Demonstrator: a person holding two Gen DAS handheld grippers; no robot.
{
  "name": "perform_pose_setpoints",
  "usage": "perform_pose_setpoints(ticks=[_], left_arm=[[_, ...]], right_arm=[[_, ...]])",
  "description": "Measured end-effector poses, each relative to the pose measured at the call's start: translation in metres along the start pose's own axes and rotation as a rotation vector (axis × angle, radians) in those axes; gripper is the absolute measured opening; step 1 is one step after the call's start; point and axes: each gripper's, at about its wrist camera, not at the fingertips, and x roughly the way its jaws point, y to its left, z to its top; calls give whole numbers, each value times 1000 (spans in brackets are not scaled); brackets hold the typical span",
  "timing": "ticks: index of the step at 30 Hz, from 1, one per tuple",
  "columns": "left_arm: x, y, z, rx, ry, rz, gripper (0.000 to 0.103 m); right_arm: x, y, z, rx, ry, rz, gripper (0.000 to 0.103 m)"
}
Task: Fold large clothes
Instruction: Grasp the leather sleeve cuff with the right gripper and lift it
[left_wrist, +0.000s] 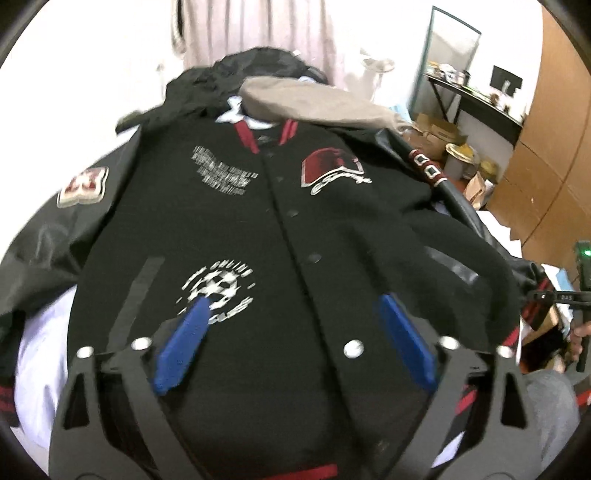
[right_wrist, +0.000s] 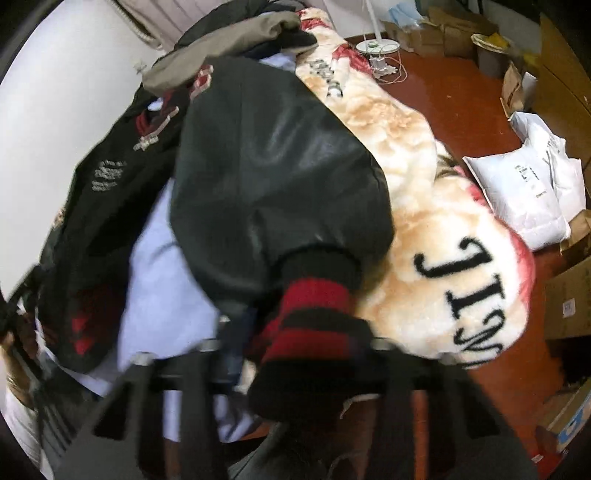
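A plush blanket (right_wrist: 424, 206), cream with red patches and black letters, is spread over the bed, with a red floor (right_wrist: 461, 99) seen beside it. On the blanket a black jacket (left_wrist: 258, 229) is laid front up and buttoned, its red-striped collar pointed toward a heap of other clothes (left_wrist: 303, 99) at the far end. A pale blue garment (right_wrist: 162, 266) is seen under the jacket.

The leather-look sleeve (right_wrist: 273, 162) is stretched out over the blanket, and its red-and-black knit cuff (right_wrist: 314, 317) is drawn in between the fingers of the right gripper (right_wrist: 295, 350). The fingers are closed on the cuff, though much is blurred by motion.

The left gripper (left_wrist: 295, 328) is held above the lower front of the jacket, its blue fingers (left_wrist: 184, 343) spread wide with nothing pinched between them; a white round print (left_wrist: 218, 288) is partly covered by one fingertip.
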Motion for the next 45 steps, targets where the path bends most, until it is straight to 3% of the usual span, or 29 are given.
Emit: perform_pose_setpoints(ticks=[5,7,12,14,16,18,22,25,33,39,43,45], left_arm=[[-2,31,-11,-38,43,-13,67],[-4,41,-17,-50,46,-15,51],[-14,59,-30,-85,52,-38,34],[-17,59,-35,-62,55,-33,29],[-17,60,-38,-66,63,-31,17],[-14,64,-42,-83,90,-50,14],[-10,79,-50,-146,122,-107,8],[2,90,-59,-191,158,-137,6],[16,95,-69,-217,186,-136,5],[14,98,-74,-242,185,-157,5],[13,100,-76,-242,174,-164,5],[13,100,-75,-238,167,-168,5]], right_arm=[[-48,38,17,2,-106,52,19],[-74,64,30,-20,-174,72,18],[-129,153,74,-113,-303,154,18],[-142,196,92,-165,-328,202,18],[-149,234,105,-216,-338,239,18],[-146,280,114,-281,-333,275,17],[-117,364,120,-376,-282,338,17],[-89,404,122,-397,-240,365,17],[32,504,102,-380,-65,423,16],[124,552,69,-415,96,385,16],[184,557,56,-436,232,302,18],[199,547,50,-434,285,299,28]])
